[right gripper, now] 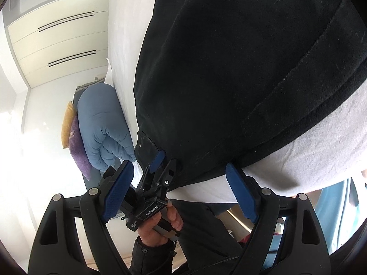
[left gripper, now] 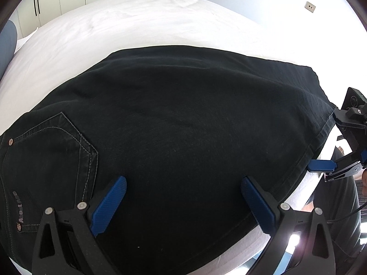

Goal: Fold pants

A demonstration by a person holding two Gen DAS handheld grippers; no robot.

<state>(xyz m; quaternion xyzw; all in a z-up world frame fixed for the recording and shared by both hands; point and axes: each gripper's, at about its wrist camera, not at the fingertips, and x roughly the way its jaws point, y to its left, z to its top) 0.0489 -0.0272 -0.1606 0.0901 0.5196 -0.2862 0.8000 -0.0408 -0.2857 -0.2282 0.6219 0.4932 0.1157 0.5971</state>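
The left gripper (left gripper: pixel 183 197) hangs over the near edge of the bed, its blue pads spread wide apart with nothing pinched between them; whether the tips rest on the cloth I cannot tell. Directly beneath and ahead of it lie the black pants (left gripper: pixel 179 119), laid flat across the white bed (left gripper: pixel 119 25). Off to this gripper's left sits a back pocket (left gripper: pixel 57 146) with pale stitching and a small rivet, next to a patch with lettering on the waistband. To its right the pants run out to a stitched hem (left gripper: pixel 321 137), and there the other tool comes in from the side, one blue pad lying at the hem's edge.

The right gripper (right gripper: pixel 181 192) points along the length of the pants from the hem end, its jaws likewise standing wide with nothing gripped. Ahead of it, between its fingers, a hand (right gripper: pixel 160 224) in a dark sleeve holds the left tool, whose blue pad lies against the black cloth. To this gripper's left, beyond the bed, a folded blue duvet (right gripper: pixel 103 123) leans beside a purple cushion (right gripper: pixel 79 146) and a yellow one (right gripper: pixel 67 123), with pale wardrobe doors (right gripper: pixel 59 41) farther off. To its right the hem band crosses the white sheet.
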